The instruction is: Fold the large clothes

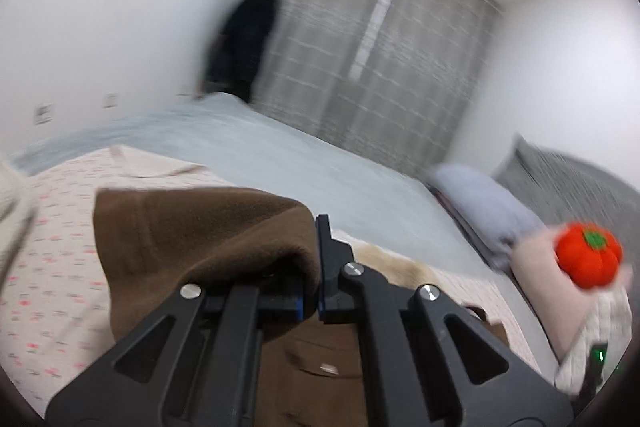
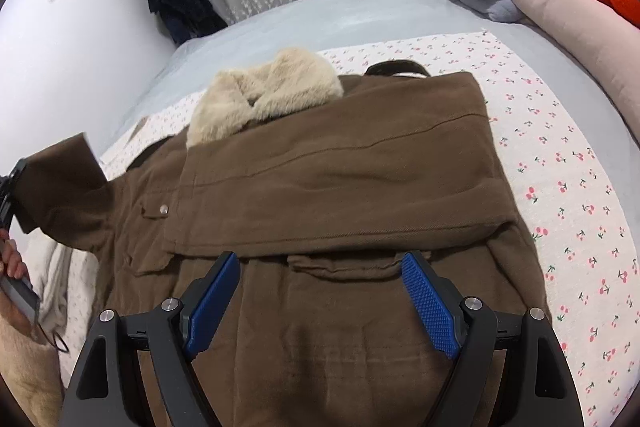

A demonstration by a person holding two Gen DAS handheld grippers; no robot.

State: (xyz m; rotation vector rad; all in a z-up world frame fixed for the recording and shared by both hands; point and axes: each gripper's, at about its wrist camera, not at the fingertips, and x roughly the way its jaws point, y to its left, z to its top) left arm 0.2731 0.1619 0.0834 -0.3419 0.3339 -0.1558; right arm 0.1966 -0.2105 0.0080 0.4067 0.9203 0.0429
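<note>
Tongs first: my left tongs (image 1: 316, 267) are clamped on the cuff end of the brown coat's sleeve (image 1: 208, 239), lifted clear of the bed; my right tongs (image 2: 320, 291) hang wide apart over the coat's lower body, gripping nothing.

Risks, largest first.
1. Whole coat drags. Cloth looks thick and heavy; if I pull the sleeve across too fast, I judge the body slides on the cherry-print sheet (image 2: 560, 167) and the right-side fold already laid over the chest opens up. The free tongs could pin the body.
2. Sleeve slips. The grip is only on the cuff edge; the weight of the hanging sleeve may pull it out.
3. Sleeve lands twisted or bunched, leaving a lump.

Brown coat (image 2: 340, 187): lies on the sheet on the bed, cream fur collar (image 2: 264, 95) toward the far side, one side folded inward, snap pocket (image 2: 160, 211) exposed, left sleeve raised.
</note>
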